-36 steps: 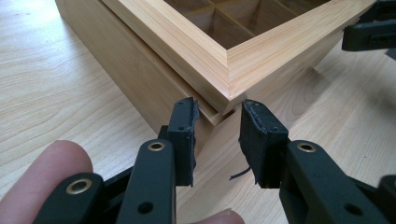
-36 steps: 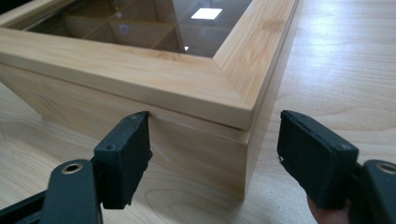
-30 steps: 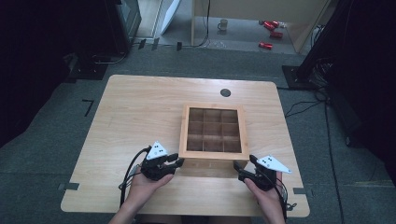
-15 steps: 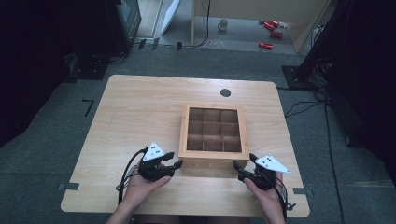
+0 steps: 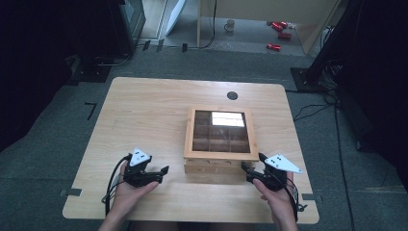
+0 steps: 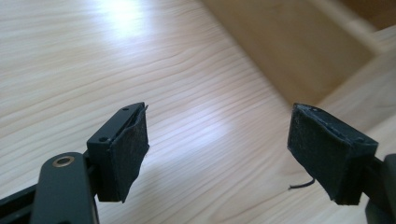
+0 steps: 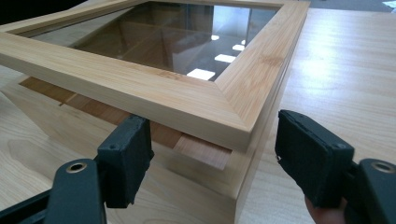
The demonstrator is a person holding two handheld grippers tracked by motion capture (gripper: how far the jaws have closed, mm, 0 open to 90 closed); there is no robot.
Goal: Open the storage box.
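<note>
Standing near the middle of the light wooden table (image 5: 144, 110): one square wooden box (image 5: 219, 139) with a glass-paned lid (image 7: 196, 88) over a grid of small compartments. The lid sits slightly raised and shifted off the body at the near edge, so a strip of the inner wood shows beneath its frame in the right gripper view.

Left gripper (image 5: 161, 173): held in the person's left hand (image 5: 126, 195) at the near left part of the table, a little apart from the box's left front corner, jaws spread, nothing between the pads (image 6: 126, 151).

Right gripper (image 5: 246, 169): held in the right hand (image 5: 276, 202) just beside the box's right front corner, jaws spread wide, the corner of the box lying between them without clear contact.

Round dark hole (image 5: 232, 95) near the table's far edge.
</note>
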